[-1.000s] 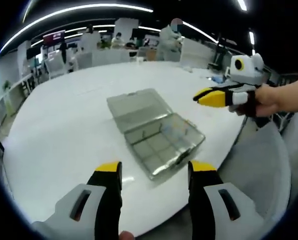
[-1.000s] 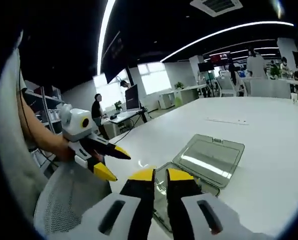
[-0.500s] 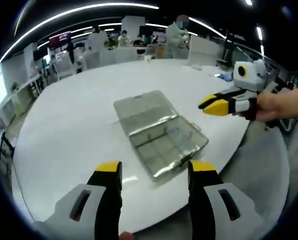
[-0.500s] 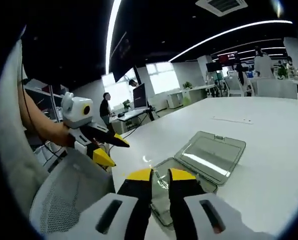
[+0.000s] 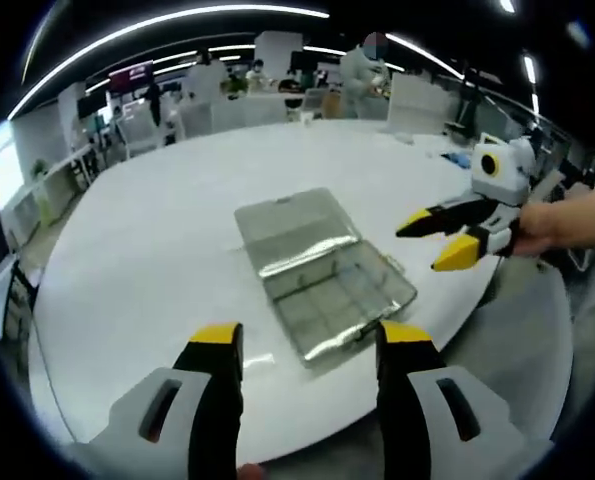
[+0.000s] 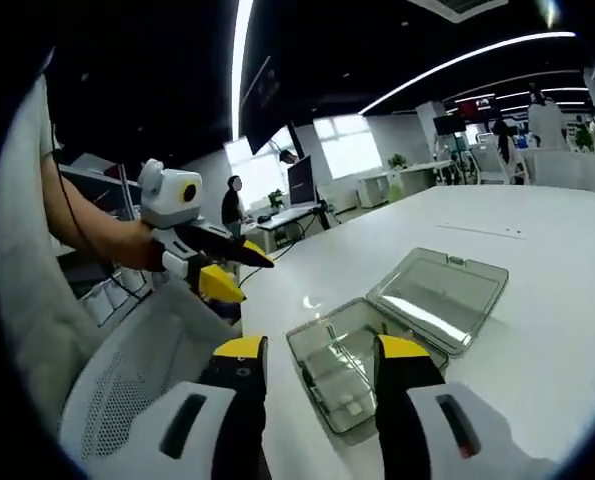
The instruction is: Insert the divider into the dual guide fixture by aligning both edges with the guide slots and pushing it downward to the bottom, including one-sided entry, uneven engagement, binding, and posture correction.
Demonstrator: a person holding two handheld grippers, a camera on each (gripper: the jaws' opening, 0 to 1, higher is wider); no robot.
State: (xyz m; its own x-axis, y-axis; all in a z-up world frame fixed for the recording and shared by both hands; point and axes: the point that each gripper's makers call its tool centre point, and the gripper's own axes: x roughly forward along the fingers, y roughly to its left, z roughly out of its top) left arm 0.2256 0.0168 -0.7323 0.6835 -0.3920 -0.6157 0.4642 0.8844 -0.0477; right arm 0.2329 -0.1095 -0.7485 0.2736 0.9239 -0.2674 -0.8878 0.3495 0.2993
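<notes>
A clear plastic box (image 5: 322,285) lies open on the white worktop (image 5: 147,250), its lid (image 5: 293,230) folded flat on the far side. The left tongs (image 5: 307,345) hover just short of it, jaws wide apart and empty. The right tongs (image 6: 312,355) are also spread wide, holding nothing, with the box (image 6: 362,365) lying ahead between their tips. The divider cannot be made out.

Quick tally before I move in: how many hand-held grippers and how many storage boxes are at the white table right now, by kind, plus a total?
Hand-held grippers: 2, the left hand-held gripper and the right hand-held gripper, both with jaws apart.
Clear plastic compartment boxes: 1, the box lying on the white table with its lid open flat.
Total: 3.
</notes>
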